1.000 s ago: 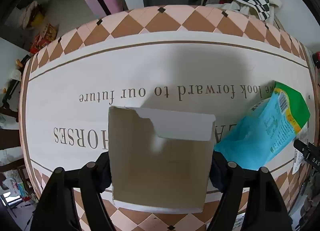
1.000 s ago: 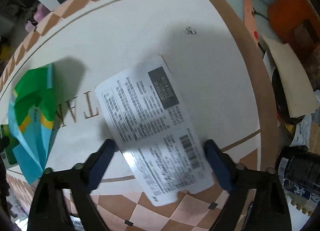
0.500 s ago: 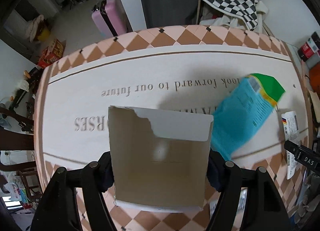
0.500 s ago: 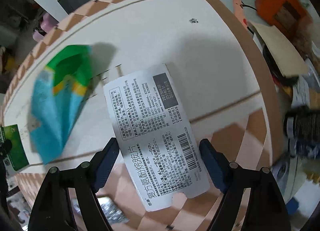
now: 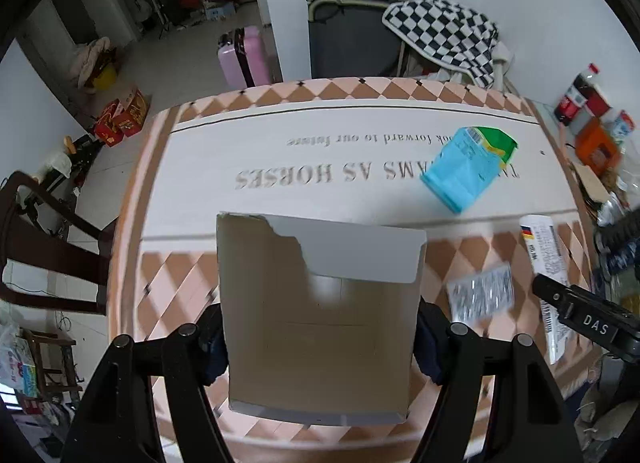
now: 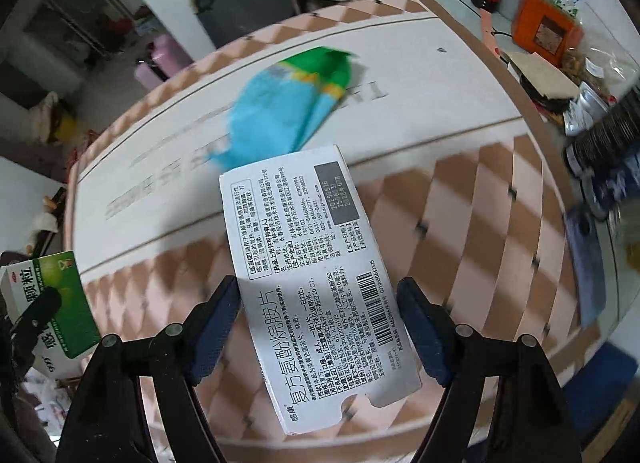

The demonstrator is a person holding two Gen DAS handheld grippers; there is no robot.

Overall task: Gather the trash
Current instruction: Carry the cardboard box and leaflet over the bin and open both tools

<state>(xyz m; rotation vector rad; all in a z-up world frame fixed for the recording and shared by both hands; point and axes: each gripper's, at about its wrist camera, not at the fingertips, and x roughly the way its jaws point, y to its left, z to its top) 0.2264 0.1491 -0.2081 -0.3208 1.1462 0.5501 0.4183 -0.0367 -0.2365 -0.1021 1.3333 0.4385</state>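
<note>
Carry-off step: left gripper point(image 5: 318, 337) clamps torn carton point(image 5: 320, 315), right gripper point(image 6: 318, 319) clamps white medicine box point(image 6: 308, 287); next, a bin, none visible.

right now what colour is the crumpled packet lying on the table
Light blue with a green and yellow end; clearest in the left wrist view.

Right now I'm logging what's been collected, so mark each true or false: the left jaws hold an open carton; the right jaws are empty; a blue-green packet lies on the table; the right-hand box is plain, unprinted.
1. The left gripper holds an open carton. True.
2. The right gripper is empty. False: a white box sits between its jaws.
3. A blue-green packet lies on the table. True.
4. The white box is plain. False: it carries printed text and a barcode.
</note>
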